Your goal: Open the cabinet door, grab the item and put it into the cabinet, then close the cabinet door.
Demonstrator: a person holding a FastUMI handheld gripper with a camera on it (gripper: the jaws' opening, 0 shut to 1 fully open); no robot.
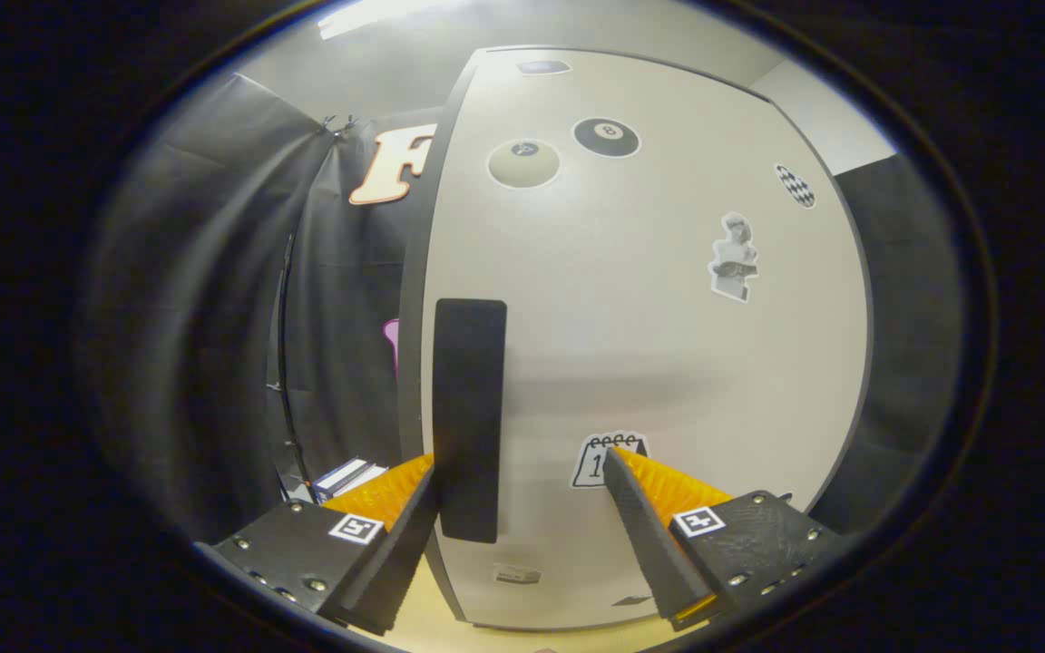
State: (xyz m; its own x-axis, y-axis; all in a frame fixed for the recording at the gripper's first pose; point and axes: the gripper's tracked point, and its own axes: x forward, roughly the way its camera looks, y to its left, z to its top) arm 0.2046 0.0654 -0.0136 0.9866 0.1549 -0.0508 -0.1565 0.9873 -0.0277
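A pale cabinet door (pixel 649 345) with several stickers stands right in front of me, filling the space ahead. Its black vertical handle (pixel 468 417) runs along the door's left edge. My gripper (pixel 520 464) is open, close to the door. The left finger (pixel 400 508) lies just left of the handle's lower part and the right finger (pixel 645 508) is over the door face to the handle's right, so the handle sits between them near the left one. Whether the door is fully closed I cannot tell.
Black cloth (pixel 214 317) hangs to the left of the cabinet. A small striped box (pixel 346 476) lies low beside the left finger, past the door's edge. A light wooden surface (pixel 432 626) shows beneath the fingers.
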